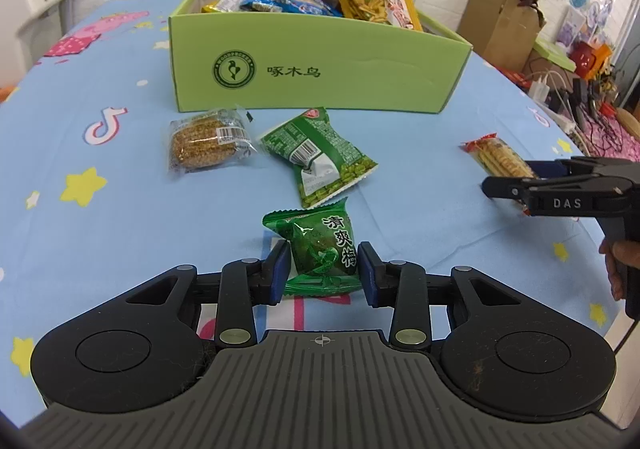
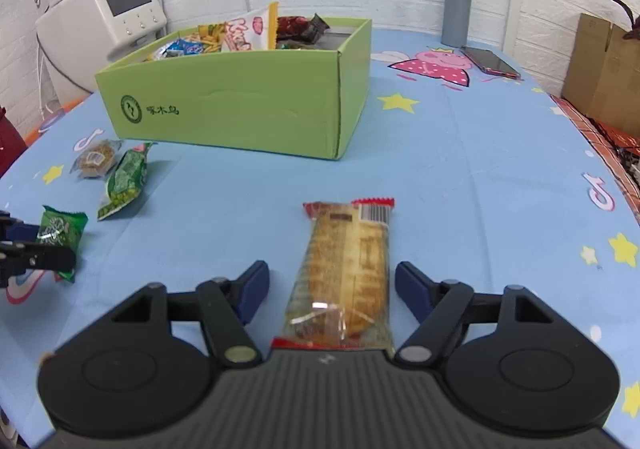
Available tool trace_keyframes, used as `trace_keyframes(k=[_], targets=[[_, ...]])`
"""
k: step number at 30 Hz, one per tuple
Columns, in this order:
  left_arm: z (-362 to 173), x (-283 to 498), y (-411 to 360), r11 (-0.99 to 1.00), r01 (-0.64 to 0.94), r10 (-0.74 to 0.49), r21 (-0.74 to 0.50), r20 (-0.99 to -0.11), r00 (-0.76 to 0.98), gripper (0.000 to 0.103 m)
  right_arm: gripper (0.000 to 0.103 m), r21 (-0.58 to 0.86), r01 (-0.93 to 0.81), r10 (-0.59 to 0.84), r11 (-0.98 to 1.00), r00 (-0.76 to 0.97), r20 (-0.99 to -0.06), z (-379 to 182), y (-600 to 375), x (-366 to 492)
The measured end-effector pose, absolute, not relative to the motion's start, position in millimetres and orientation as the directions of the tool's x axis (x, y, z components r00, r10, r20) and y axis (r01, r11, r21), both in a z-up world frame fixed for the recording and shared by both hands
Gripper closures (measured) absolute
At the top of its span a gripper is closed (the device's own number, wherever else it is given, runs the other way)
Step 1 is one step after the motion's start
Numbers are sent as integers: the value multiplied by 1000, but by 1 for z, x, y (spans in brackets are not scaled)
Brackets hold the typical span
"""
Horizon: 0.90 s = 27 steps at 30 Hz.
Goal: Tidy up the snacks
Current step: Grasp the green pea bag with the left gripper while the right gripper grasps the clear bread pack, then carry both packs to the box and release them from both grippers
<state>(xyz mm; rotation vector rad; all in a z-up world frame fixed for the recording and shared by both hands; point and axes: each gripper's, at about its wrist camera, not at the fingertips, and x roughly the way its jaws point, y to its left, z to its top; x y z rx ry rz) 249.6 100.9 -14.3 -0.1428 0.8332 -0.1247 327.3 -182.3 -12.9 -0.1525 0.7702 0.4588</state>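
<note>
The left wrist camera sits low over the near edge of the blue tablecloth [image 1: 400, 177], looking along its fingers toward the green box [image 1: 316, 65] at the far edge. The right wrist camera looks the same way from further right, equally low, seeing the box [image 2: 240, 105] obliquely. Both views share the box, the cloth and the loose packets before it.

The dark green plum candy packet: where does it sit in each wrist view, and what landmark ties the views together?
Left wrist: dark green plum candy packet at bottom centre, between the fingers of the left gripper, which is open.
Right wrist: same packet at the far left edge, left gripper around it.
Shared landmark: green box of snacks behind.
</note>
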Motion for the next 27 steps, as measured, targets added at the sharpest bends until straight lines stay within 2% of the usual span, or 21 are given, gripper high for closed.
trace_keyframes(k=[2, 5, 8, 13, 20, 27], targets=[[-15, 250, 102, 982, 58, -173, -181, -724, 668, 84, 28, 31, -464, 348, 886, 619, -704, -13, -180, 330], [-15, 248, 106, 978, 68, -190, -195, -719, 669, 86, 54, 30, -470, 353, 882, 618, -703, -9, -183, 325], [-13, 249, 110, 969, 78, -226, -233, -717, 659, 87, 60, 74, -476, 383, 876, 596, -705, -6, -188, 319], [1, 249, 115, 948, 108, -291, -298, -682, 671, 86, 60, 200, -501, 490, 842, 556, -671, 6, -191, 305], [20, 256, 117, 933, 141, -334, -332, -650, 683, 86, 60, 190, -593, 567, 782, 551, -613, 34, -166, 284], [74, 322, 132, 948, 161, -295, -275, -569, 767, 86, 60, 196, -643, 634, 740, 570, -522, 79, -138, 341]])
